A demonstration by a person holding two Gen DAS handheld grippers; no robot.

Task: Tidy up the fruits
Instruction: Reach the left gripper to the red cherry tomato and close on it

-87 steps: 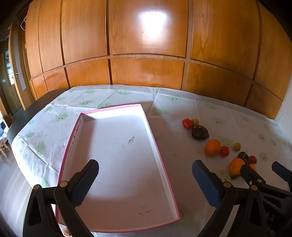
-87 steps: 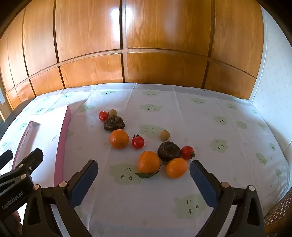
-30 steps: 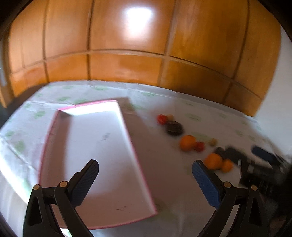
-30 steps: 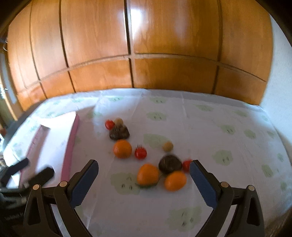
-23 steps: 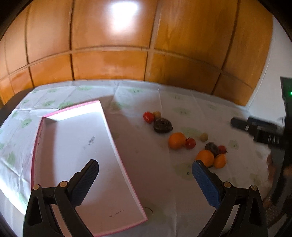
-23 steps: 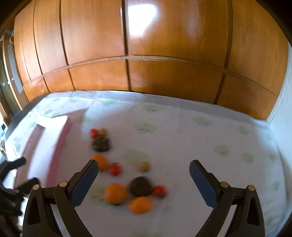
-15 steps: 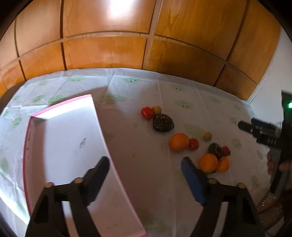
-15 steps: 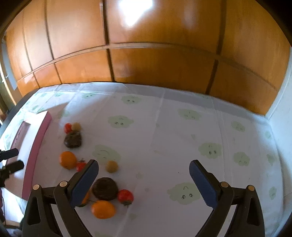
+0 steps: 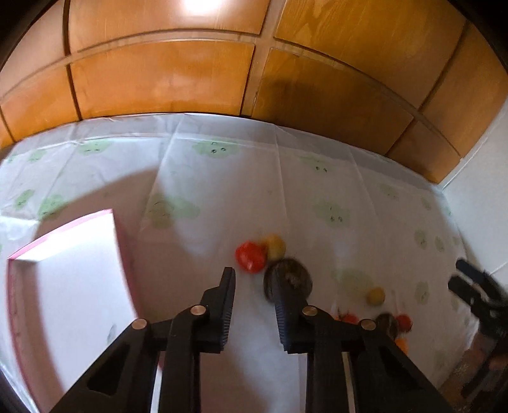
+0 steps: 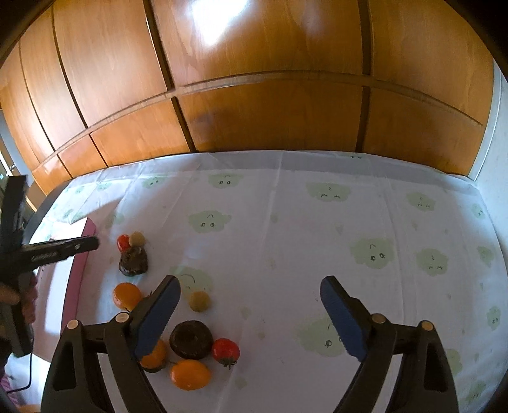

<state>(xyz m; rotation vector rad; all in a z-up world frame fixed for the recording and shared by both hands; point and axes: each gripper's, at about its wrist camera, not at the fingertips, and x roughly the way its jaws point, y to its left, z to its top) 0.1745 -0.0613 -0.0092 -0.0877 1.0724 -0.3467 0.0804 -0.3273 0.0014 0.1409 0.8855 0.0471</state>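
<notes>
A white tablecloth with pale green cloud faces holds red tomatoes and orange citrus.

left tool | jaws narrowed to a slim gap, empty; right tool | jaws spread wide, empty

Glossy wooden wall panels rose behind the table's far edge, catching a bright light glare. A white tablecloth with green cloud faces covered the table.
</notes>
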